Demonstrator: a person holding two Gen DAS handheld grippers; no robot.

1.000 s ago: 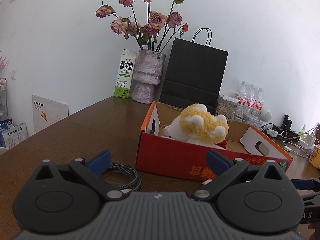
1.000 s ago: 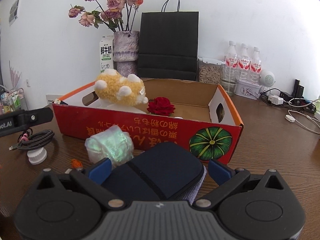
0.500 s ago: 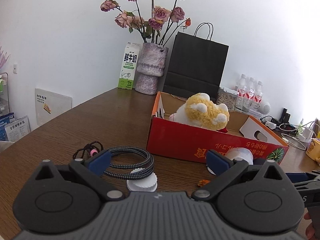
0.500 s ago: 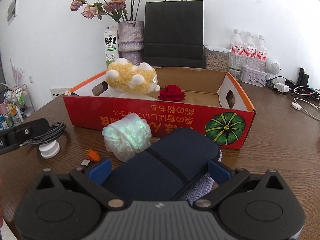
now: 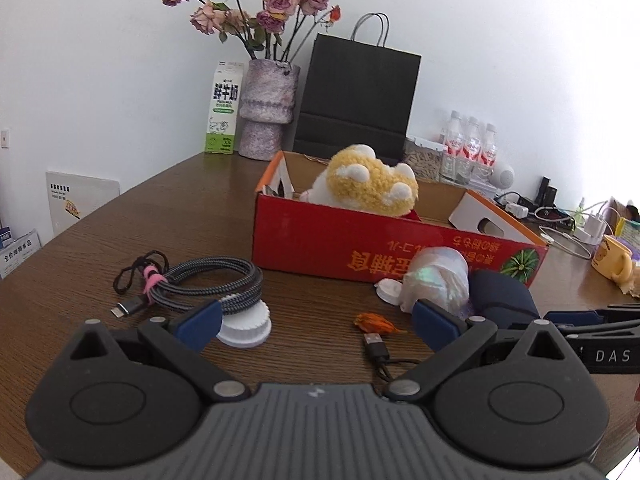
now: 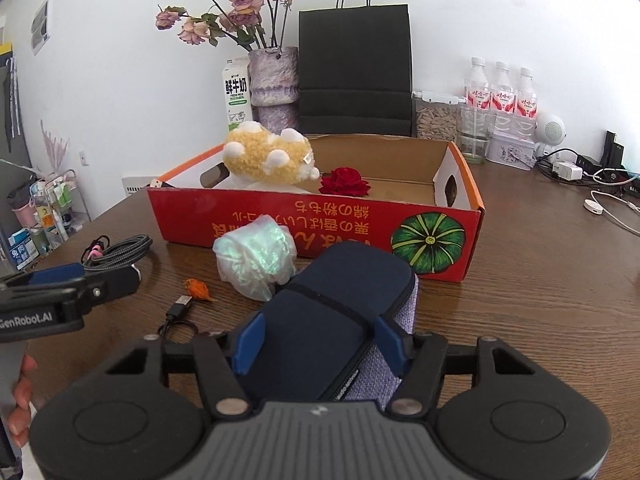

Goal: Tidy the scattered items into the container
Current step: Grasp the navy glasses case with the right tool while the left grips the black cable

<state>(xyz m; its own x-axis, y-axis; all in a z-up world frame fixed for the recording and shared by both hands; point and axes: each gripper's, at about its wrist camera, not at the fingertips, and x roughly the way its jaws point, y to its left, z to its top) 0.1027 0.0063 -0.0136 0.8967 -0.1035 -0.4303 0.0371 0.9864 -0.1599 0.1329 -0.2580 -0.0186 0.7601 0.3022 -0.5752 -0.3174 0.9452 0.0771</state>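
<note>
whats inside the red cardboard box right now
Inside the red cardboard box lie a yellow plush toy and, beside it, a red rose. The near wall hides the floor along the front, so anything low there cannot be seen.

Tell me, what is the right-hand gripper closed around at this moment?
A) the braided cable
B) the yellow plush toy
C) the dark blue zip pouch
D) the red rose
C: in the right wrist view the right gripper has both blue pads pressed against the sides of the dark blue zip pouch, while the plush toy and rose lie in the red box and the braided cable rests on the table.
</note>
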